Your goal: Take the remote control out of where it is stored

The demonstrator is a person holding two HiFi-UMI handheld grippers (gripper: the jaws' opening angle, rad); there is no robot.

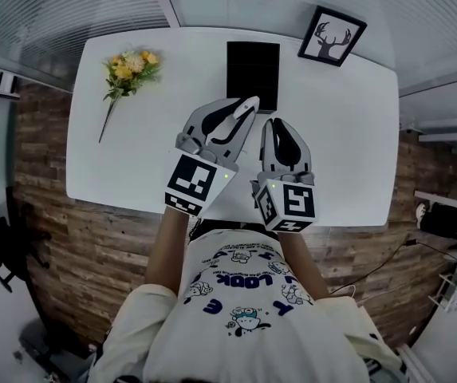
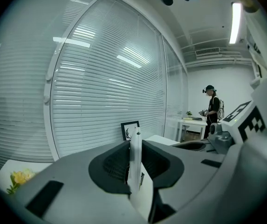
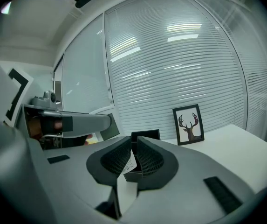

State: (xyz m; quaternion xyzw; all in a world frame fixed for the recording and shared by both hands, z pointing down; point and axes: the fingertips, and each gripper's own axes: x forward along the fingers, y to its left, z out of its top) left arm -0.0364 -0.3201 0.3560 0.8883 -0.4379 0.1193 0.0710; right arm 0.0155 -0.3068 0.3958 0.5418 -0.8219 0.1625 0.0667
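The slim white remote control (image 2: 135, 155) is pinched edge-on in the left gripper (image 1: 230, 118) fingers. Its long axis points toward the black box (image 1: 253, 74) at upper middle of the desk (image 1: 348, 134). The right gripper (image 1: 282, 128) fingers are almost pressed together, seemingly empty.

Yellow flowers (image 1: 131, 69), framed antler picture (image 1: 332, 36)

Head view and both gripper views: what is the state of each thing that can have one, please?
left hand-held gripper: shut on the white remote control.
right hand-held gripper: jaws nearly together, seemingly holding nothing.
black box: on the table, seems open on top.
framed deer picture: standing.
flowers: lying flat.
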